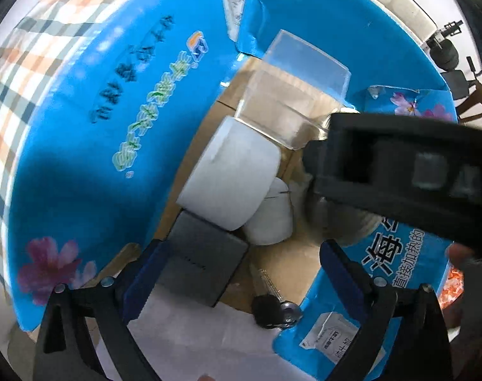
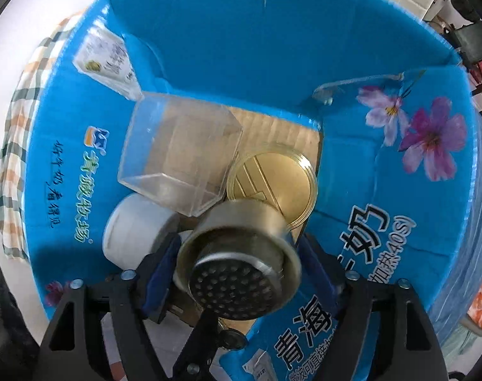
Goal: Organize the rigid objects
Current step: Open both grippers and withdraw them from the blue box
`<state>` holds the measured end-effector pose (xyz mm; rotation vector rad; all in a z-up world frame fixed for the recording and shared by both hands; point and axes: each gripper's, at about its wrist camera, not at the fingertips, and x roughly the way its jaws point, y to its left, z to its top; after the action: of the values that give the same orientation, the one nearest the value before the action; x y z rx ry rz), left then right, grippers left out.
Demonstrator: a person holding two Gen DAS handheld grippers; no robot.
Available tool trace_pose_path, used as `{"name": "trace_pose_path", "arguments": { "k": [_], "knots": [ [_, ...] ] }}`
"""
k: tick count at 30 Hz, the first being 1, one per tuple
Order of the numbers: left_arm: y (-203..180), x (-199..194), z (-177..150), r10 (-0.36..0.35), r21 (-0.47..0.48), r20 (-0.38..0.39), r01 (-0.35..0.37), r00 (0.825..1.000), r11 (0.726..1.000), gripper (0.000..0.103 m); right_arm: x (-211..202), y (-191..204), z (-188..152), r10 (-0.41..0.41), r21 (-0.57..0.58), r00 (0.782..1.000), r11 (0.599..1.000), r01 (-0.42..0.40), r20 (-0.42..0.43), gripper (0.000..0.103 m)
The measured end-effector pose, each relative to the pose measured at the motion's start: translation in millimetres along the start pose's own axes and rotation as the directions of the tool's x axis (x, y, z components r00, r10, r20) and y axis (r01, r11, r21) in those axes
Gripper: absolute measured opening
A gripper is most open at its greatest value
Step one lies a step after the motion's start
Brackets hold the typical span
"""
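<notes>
Blue carton (image 2: 241,47): largest thing here; printed glossy cardboard with flowers and lettering, flaps up, brown corrugated floor. It sits on a checked cloth (image 1: 15,73) over the desk and holds all the sorted things.
Clear box (image 2: 180,155): hard transparent plastic, sharp-edged, lying tilted against the back corner.
White roll (image 1: 231,174): matte cylinder on its side, with a smaller white one beside it.
Gold lid (image 2: 272,184): flat round tin, ribbed rim, lying on the carton floor.
Metal strainer cup (image 2: 237,263): brushed steel cylinder, perforated dark face toward the camera; smooth and likely slippery.
Grey block (image 1: 203,260): flat, dull, square-cornered.
Key (image 1: 272,304): small, black head.
Right gripper (image 2: 237,273): jaws bracket the strainer cup low in the carton; whether the pads press it I cannot tell.
Left gripper (image 1: 241,273): jaws spread wide, empty, above the grey block.
Doing it well: set the cup down in the free floor beside the gold lid, let go fully, then lift straight up clear of the flaps.
</notes>
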<state>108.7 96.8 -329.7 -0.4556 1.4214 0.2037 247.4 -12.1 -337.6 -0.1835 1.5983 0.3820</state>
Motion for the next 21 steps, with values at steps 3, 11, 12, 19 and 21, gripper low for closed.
{"name": "trace_pose_path", "arguments": {
  "k": [3,11,12,19,21],
  "knots": [
    [-2.4,-14.7,-2.9,0.005,0.016,0.024,-0.005,1.0,1.0,0.103,-11.9,4.7,-4.4,-0.029,-0.032,0.998,0.999,0.031,0.047,0.098],
    [-2.6,-65.0,-10.7,0.073,0.111,0.13,-0.087,0.989,0.99,0.103,-62.5,-1.4,-19.6,-0.054,-0.003,0.98,0.998,0.056,0.192,0.1],
    [-3.2,-71.7,-12.0,0.081,0.119,0.145,-0.098,0.986,0.988,0.103,-70.3,-5.1,-24.2,-0.056,0.012,0.976,0.998,0.054,0.21,0.1],
    [3.2,-126.2,-12.4,0.138,0.173,0.242,-0.182,0.96,0.968,0.103,-114.0,-31.2,-55.7,-0.032,0.093,0.96,0.996,0.007,0.278,0.101],
    [-2.2,-136.4,-17.0,0.145,0.183,0.278,-0.201,0.95,0.962,0.103,-130.1,-33.9,-71.7,-0.018,0.108,0.955,0.994,-0.015,0.296,0.101]
  ]
}}
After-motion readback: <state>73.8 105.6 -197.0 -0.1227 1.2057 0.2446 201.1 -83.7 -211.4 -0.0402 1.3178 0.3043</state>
